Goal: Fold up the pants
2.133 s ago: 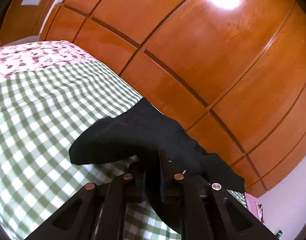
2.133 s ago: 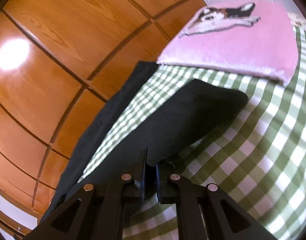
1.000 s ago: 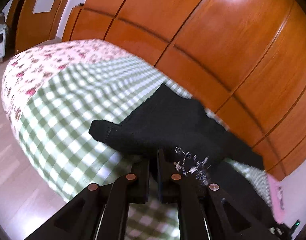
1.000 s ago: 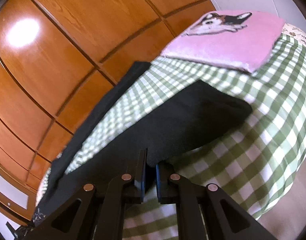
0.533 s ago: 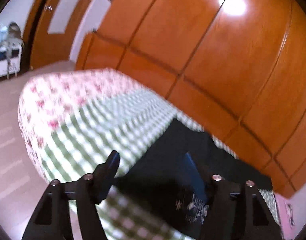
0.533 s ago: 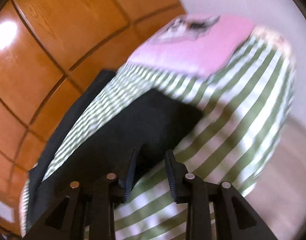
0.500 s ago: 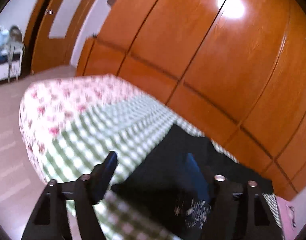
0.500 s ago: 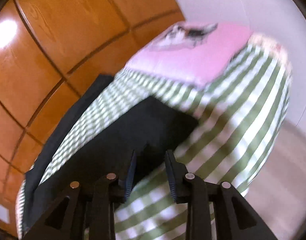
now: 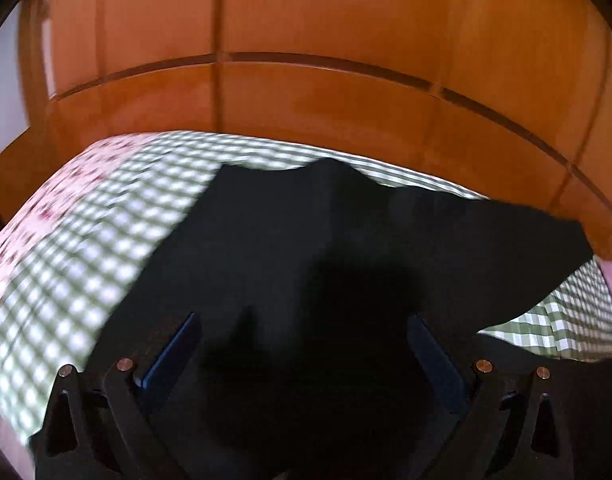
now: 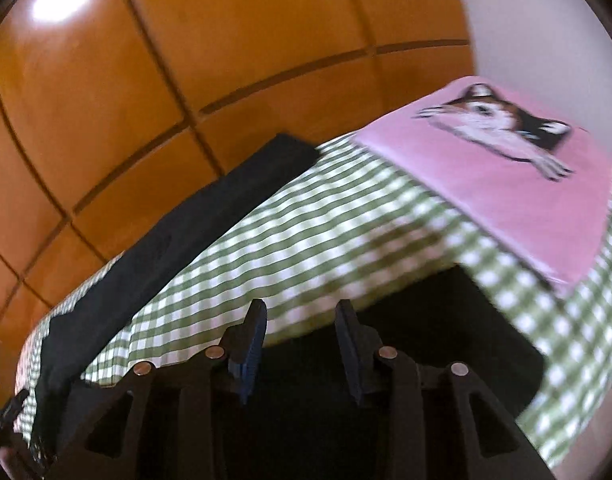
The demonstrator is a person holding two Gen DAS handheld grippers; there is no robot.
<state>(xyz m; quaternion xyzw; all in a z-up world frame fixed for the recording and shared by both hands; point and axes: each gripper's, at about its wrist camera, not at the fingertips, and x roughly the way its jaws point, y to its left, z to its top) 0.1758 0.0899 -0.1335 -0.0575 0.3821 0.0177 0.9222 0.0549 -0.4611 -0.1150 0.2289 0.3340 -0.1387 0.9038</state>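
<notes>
Your left gripper (image 9: 302, 344) stands with its jaws spread wide, having just been opening, and nothing is clamped: the black pants (image 9: 346, 248) lie loose below and ahead of the blue pads (image 9: 174, 352), spreading away to a far edge just short of the wooden wardrobe (image 9: 346, 92). Your right gripper (image 10: 302, 328) has also just been parting its jaws, though less far; the gap between them shows only cloth beyond, nothing pinched. Dark fabric lies directly beneath those fingers, and a long black strip of the pants runs off to their left along the far edge of the green checked bedspread (image 10: 306, 240). Farther off to the right sits the pink pillow (image 10: 506, 168).

Both views are smeared by motion, so I judge the main risk to be a loose release: a fold laid down in a swing may slide or fall open. The strip near the bed's far edge could slip off if you tug it.
</notes>
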